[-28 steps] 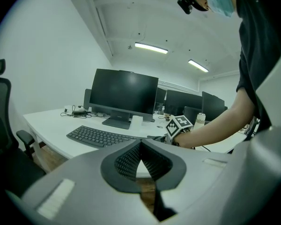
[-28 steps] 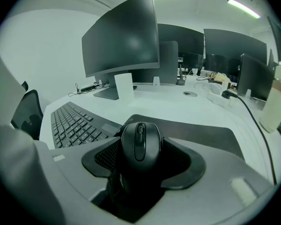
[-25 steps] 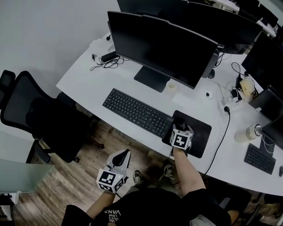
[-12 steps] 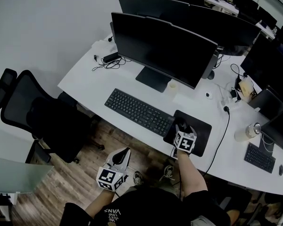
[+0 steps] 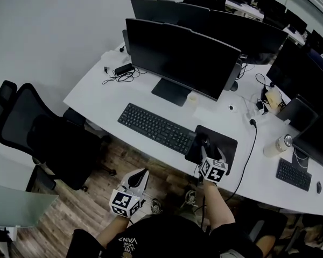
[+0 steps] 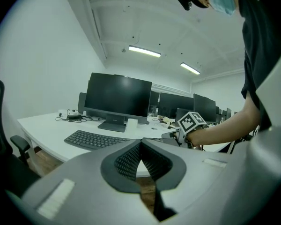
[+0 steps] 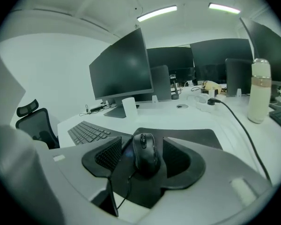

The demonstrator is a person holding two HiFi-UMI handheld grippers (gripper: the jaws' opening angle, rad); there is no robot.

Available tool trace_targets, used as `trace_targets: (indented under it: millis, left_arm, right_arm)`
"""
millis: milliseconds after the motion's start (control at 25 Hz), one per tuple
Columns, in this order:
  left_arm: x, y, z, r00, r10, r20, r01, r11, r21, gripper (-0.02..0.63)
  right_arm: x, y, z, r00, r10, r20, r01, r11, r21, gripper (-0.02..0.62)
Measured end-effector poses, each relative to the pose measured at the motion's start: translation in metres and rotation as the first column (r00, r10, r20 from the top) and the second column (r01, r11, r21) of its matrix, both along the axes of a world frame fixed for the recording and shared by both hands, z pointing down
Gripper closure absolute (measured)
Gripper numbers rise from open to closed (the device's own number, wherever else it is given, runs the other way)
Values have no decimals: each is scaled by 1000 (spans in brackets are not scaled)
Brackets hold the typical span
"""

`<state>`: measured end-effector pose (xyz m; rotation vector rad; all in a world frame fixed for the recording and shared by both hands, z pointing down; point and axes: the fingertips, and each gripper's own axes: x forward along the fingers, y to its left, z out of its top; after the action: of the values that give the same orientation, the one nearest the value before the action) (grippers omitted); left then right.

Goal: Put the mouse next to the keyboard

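**Right gripper straddles mouse on pad, left idle**

Office, white curved desk with a monitor, wood floor below and a black chair to the left. The keyboard lies in front of the monitor, with the black mouse pad just beside its right end. The mouse sits on the pad near the keyboard-side edge, its cable running back under the gripper. The right gripper is low over the pad, jaws apart, one on each side of the mouse with a gap showing on both sides. The left gripper is held off the desk over the floor, jaws pressed together with nothing between them. A bottle stands at the far right, and a white cup by the monitor stand.
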<state>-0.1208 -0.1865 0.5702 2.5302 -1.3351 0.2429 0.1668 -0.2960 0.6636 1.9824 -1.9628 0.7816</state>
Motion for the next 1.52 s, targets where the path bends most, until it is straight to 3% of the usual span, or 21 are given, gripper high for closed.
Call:
trace_targets:
  millis: [120,400,600,760,1120,1520]
  left_arm:
    - [-3,2,-4,1000,17,-7,-17,1000,14,604]
    - [-20,12,-19,998,46,-48,-43,997,57,604]
    - [-37,19,-30,996,71,-61,-65,994,86,604]
    - [-42,22,-32,996,68,-50,-64,994,90,604]
    - [-46,28,-44,998,-29,-52,34,994,102,604]
    - [6,46,-43,995,-93,-38,96,994,62,604]
  right_arm:
    - [-9,12,-23,1000,-11,14,10,998,58,341]
    - [-32,45,-71,1000,-20,19,16,983,182,470]
    - [-51,69,-94,999,-28,29,21,971,238,558]
    - [-67,83,-110,997,-68,25,59,964,260,591]
    - [-89,101,-113,974,-226,-10,223,951,216,591]
    - [-51,123,-121,938,-346,-37,347,922,173,591]
